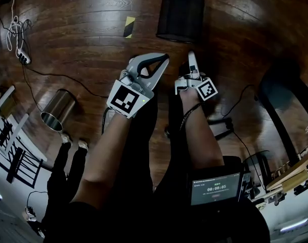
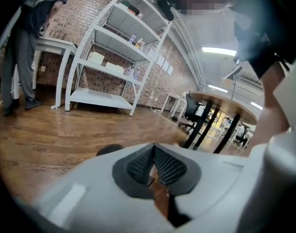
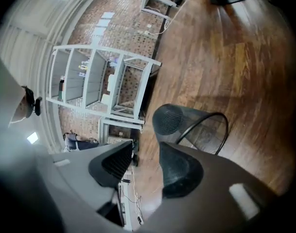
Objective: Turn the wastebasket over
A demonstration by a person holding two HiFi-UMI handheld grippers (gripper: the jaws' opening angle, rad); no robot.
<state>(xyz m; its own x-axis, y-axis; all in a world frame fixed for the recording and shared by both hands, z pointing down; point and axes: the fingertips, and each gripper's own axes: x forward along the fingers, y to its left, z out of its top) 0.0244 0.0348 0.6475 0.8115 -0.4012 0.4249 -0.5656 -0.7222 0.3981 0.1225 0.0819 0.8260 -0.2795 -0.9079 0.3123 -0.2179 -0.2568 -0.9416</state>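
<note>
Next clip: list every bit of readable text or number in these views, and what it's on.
"00:00:05": on the lit screen at the person's waist.
Small line above it on that screen: too small to read.
Sheets on the brick wall, right gripper view: too small to read.
Square markers: patterns only, no letters.

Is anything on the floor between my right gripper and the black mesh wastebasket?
Nothing visible. Only bare wooden floor lies between the open right gripper and the black mesh wastebasket; the shiny steel bin lies off to the left.

Closed left claw, wide-apart right claw.
</note>
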